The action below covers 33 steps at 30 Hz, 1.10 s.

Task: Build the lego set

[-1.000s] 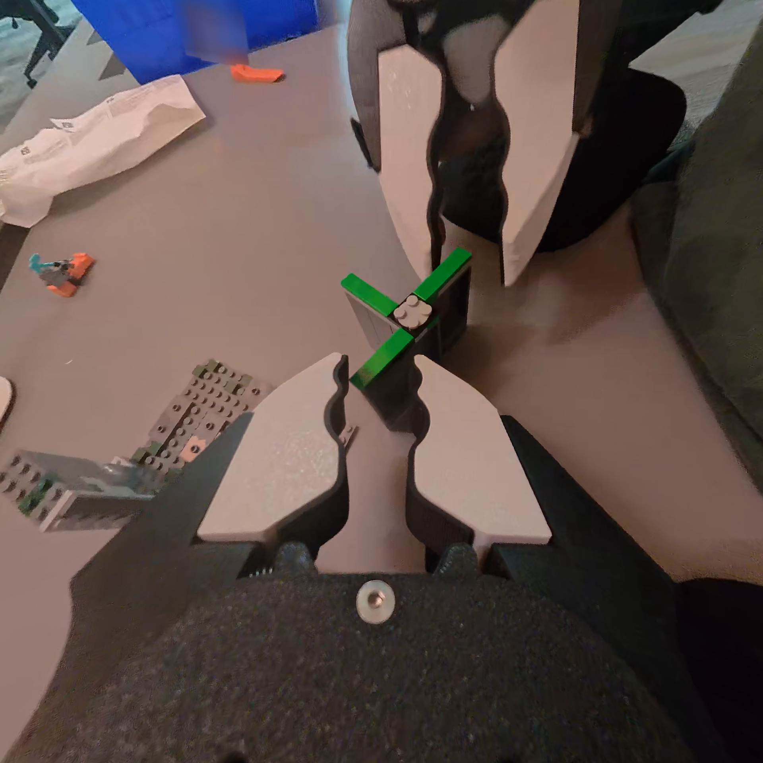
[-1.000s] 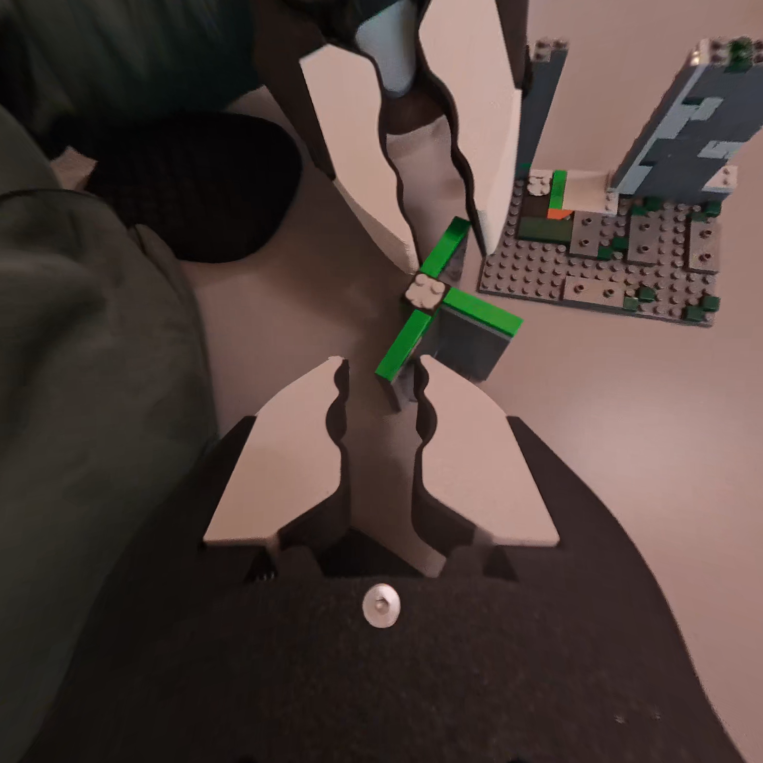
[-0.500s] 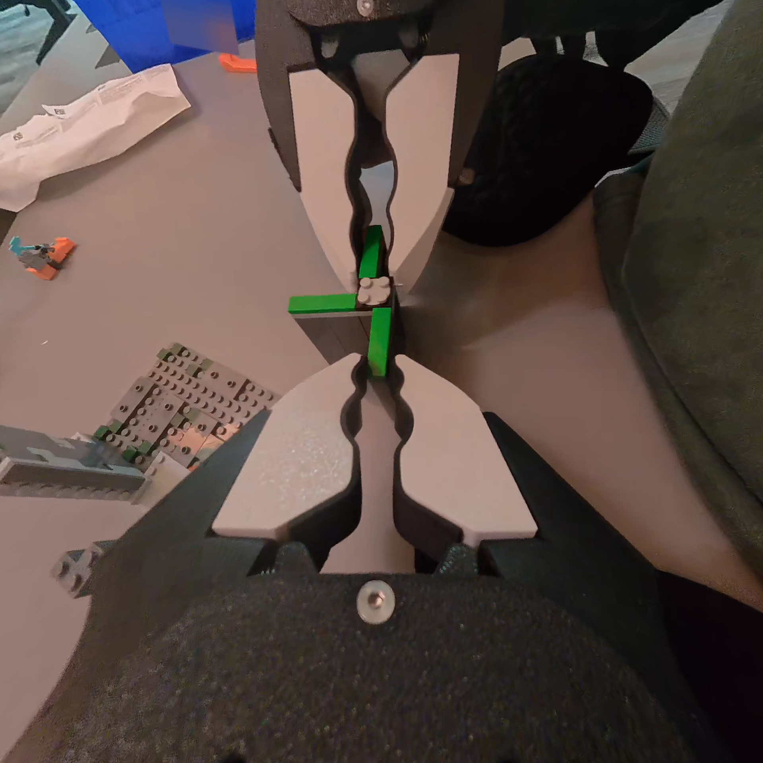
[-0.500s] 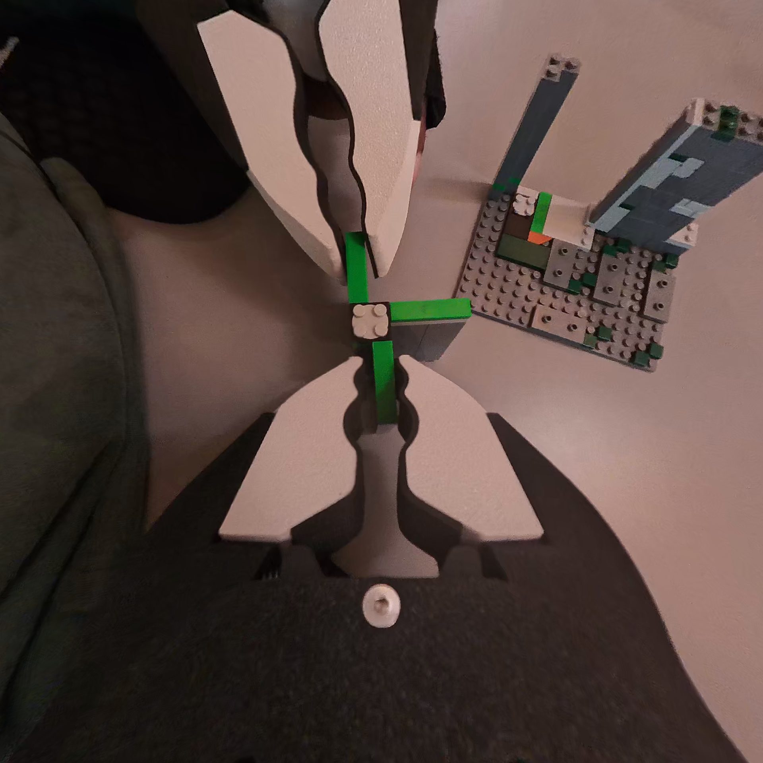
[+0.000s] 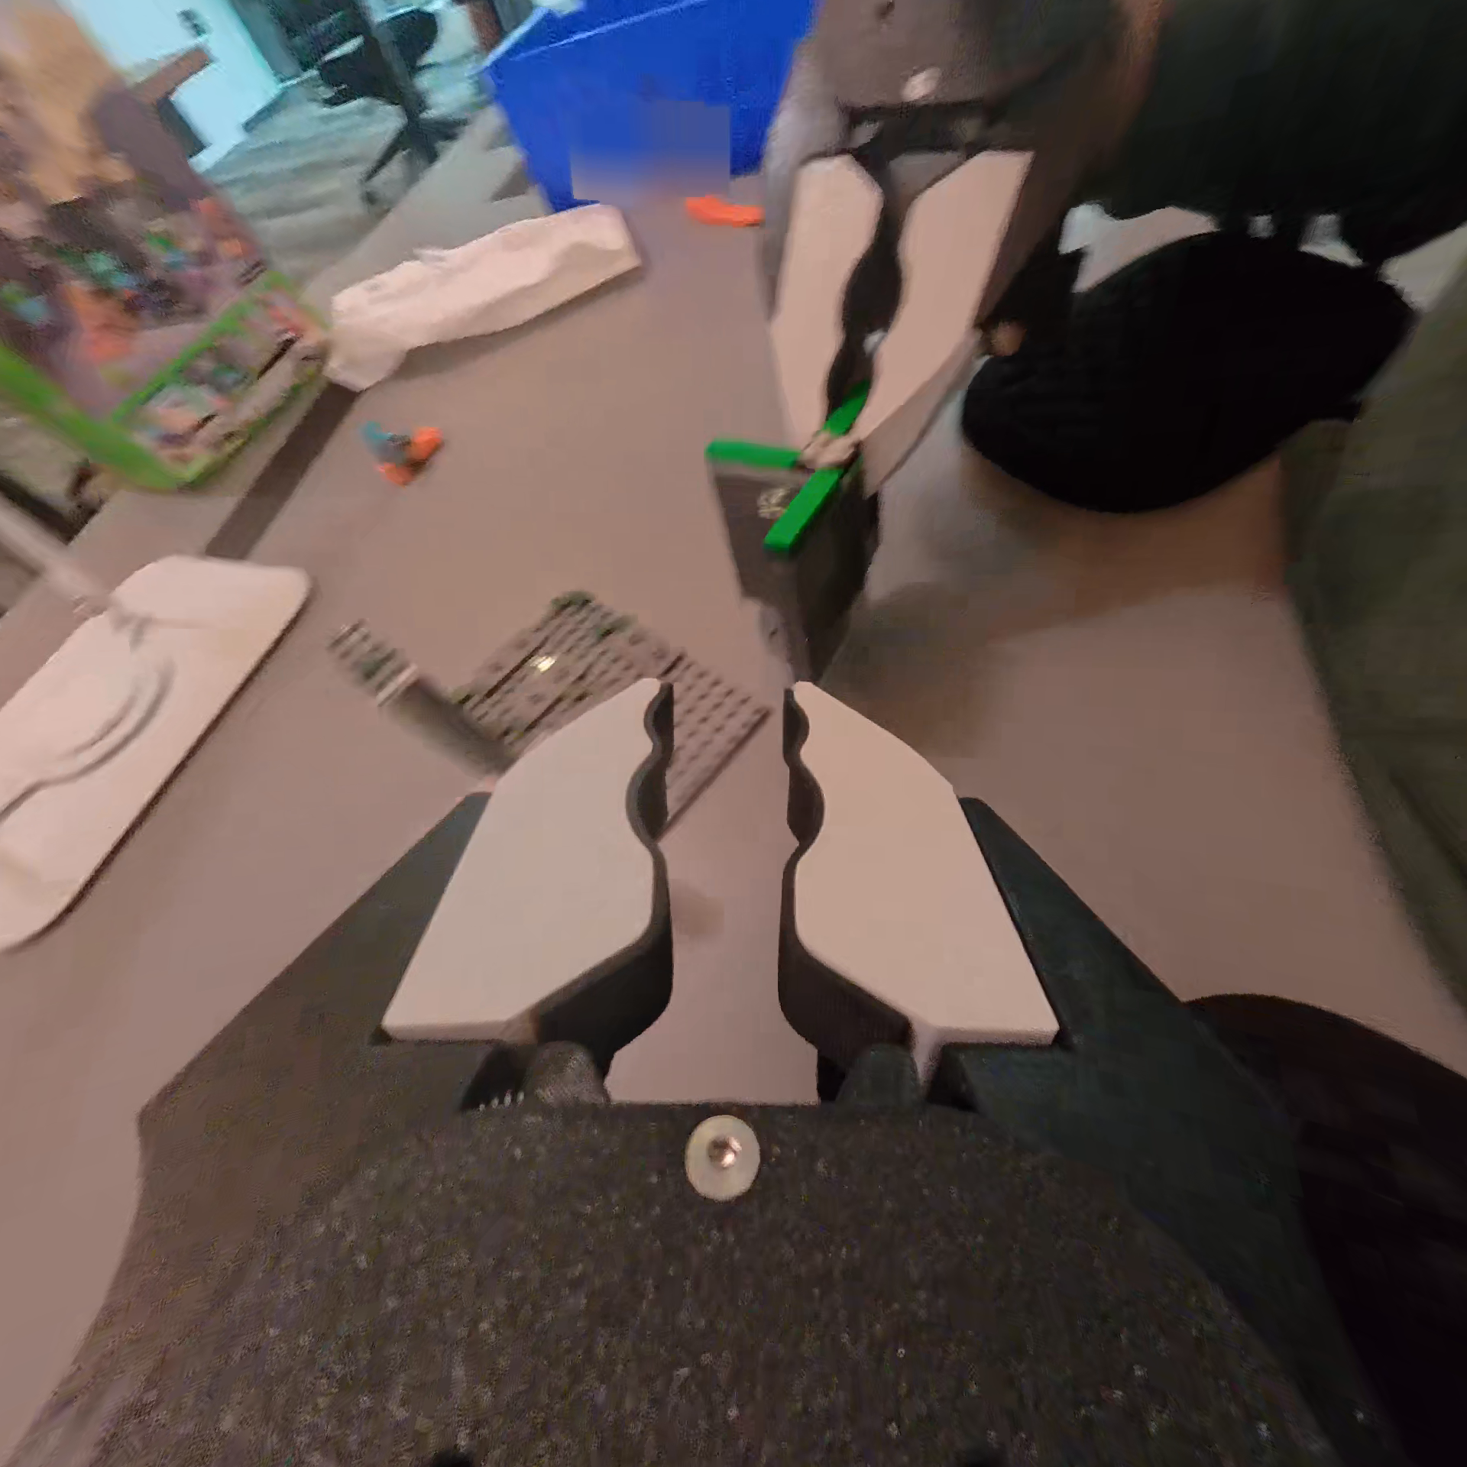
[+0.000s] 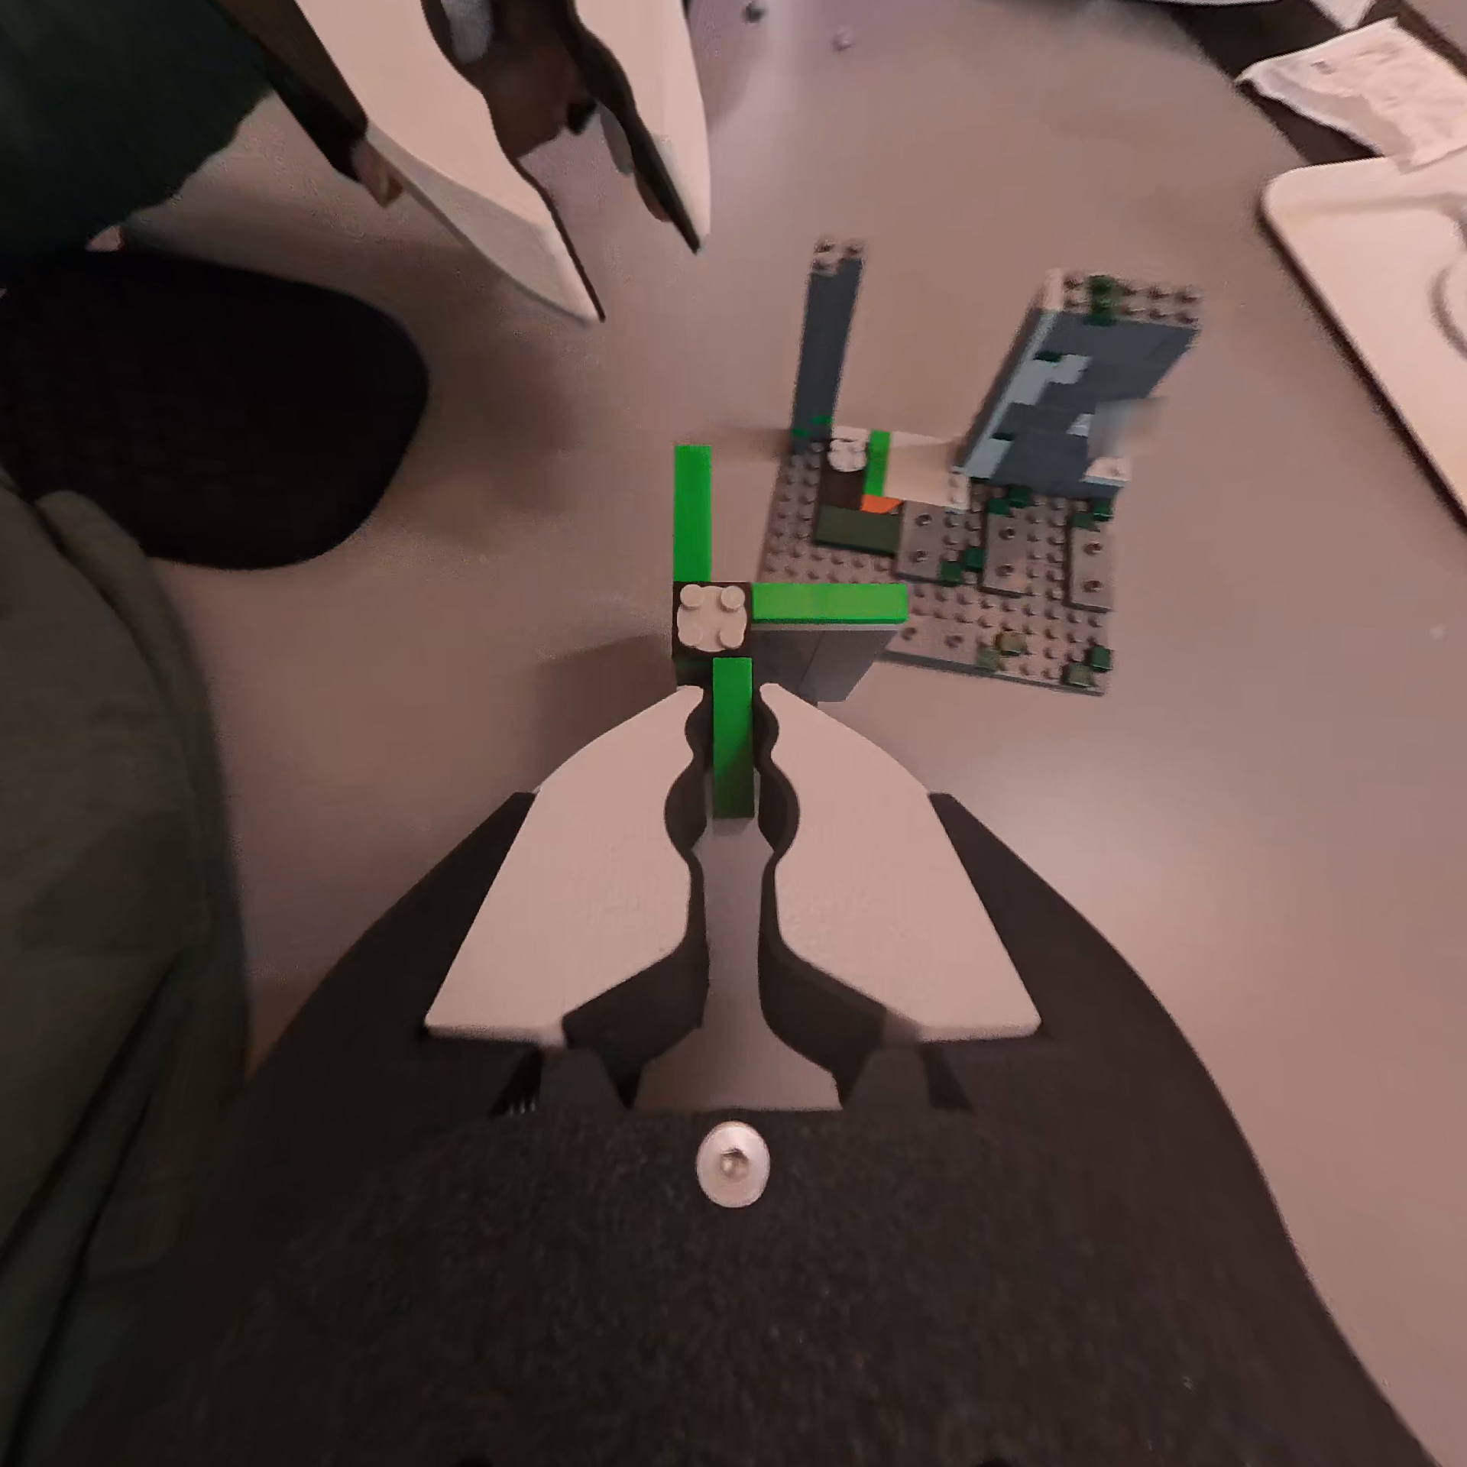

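My right gripper (image 6: 730, 698) is shut on one arm of a dark grey lego wall assembly (image 6: 825, 643) with bright green strips on top and a light grey 2x2 plate (image 6: 712, 615) at its centre. It stands beside the grey baseplate (image 6: 802, 548), which carries a thin pillar (image 6: 829, 341) and a wider grey-blue wall (image 6: 1087, 381). My left gripper (image 5: 728, 691) is open and empty, drawn back from the assembly (image 5: 794, 508) and above the baseplate (image 5: 587, 667). It also shows in the right wrist view (image 6: 643, 278). The right gripper (image 5: 841, 429) shows far off in the left wrist view.
A white tray (image 5: 119, 698) lies left, with a white paper bag (image 5: 484, 286), a blue bin (image 5: 659, 87), a small orange and teal piece (image 5: 401, 452) and a colourful box (image 5: 159, 381) beyond. A black cushion (image 5: 1175, 373) and dark green fabric (image 5: 1389, 635) border the right side. My hands' fingertips stand some 10 centimeters from each other.
My left gripper has let go of the green-topped assembly, opened wider and pulled back and up. My right gripper still holds the assembly.
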Available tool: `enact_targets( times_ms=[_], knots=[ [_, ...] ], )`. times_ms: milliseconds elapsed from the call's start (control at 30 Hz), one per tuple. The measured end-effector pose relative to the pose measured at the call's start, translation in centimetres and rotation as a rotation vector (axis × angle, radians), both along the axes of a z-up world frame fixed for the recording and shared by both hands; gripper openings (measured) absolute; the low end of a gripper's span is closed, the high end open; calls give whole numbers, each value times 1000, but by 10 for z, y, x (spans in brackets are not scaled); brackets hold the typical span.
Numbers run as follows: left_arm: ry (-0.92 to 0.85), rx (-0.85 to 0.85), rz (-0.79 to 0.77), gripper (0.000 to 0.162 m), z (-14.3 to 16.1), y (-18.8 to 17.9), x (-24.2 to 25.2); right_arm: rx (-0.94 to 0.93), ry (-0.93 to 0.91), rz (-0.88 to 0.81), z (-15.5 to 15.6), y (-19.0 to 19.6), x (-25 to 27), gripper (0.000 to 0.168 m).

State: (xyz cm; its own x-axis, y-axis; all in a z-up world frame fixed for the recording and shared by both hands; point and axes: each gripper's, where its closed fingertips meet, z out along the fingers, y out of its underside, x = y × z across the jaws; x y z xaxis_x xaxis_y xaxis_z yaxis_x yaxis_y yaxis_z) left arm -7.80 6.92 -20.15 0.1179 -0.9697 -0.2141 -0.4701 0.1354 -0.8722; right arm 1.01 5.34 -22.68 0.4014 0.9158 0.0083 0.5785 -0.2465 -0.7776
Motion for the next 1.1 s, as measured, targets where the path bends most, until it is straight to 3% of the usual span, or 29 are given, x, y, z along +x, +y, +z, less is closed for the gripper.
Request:
enact_targets(
  times_ms=[133,367,800,1100],
  knots=[
    [3,-33,115,36,-12,35,-22,8,31,-84,8,24,6,8],
    [95,-78,129,41,-52,56,-15,13,42,-127,14,53,-4,8],
    [65,-59,-8,34,-44,16,20,-18,4,26,4,72,-28,8],
    [-2,-45,74,26,-29,42,0,-58,-50,190,0,68,-27,8]
  ],
)
